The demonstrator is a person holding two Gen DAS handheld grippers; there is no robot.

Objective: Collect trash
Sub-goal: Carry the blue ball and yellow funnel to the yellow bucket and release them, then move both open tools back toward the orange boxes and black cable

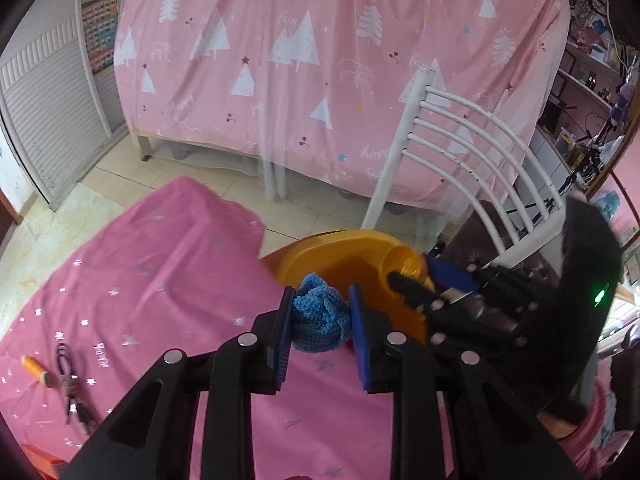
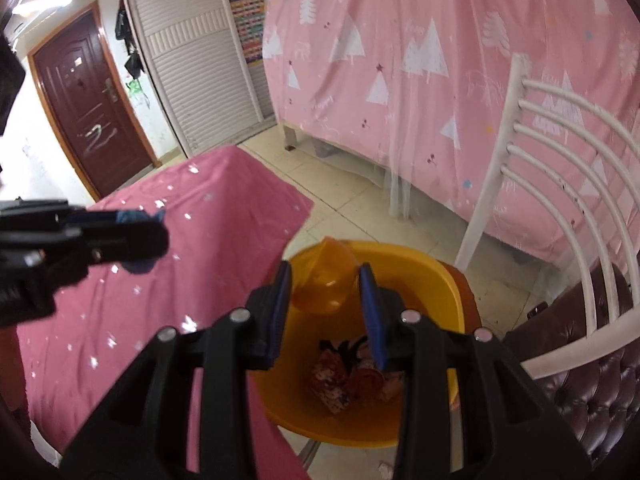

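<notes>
My left gripper [image 1: 320, 320] clamps the blue knitted cloth wad [image 1: 318, 322] near the table's edge; my right gripper [image 2: 326, 304] pinches the translucent orange plastic bottle [image 2: 324, 280] over the yellow plastic basin [image 2: 448, 280], ready for dropping.

Counts: one yellow bin [image 2: 452, 280], one orange bottle [image 2: 326, 280], one blue knitted item [image 1: 318, 320], one orange thread spool [image 1: 36, 370], one cable [image 1: 70, 392] (near the table's left edge), one white chair [image 1: 472, 152], two grippers.

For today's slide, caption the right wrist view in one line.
Right gripper holds an orange plastic cup above the yellow bin beside the pink-covered table.
</notes>
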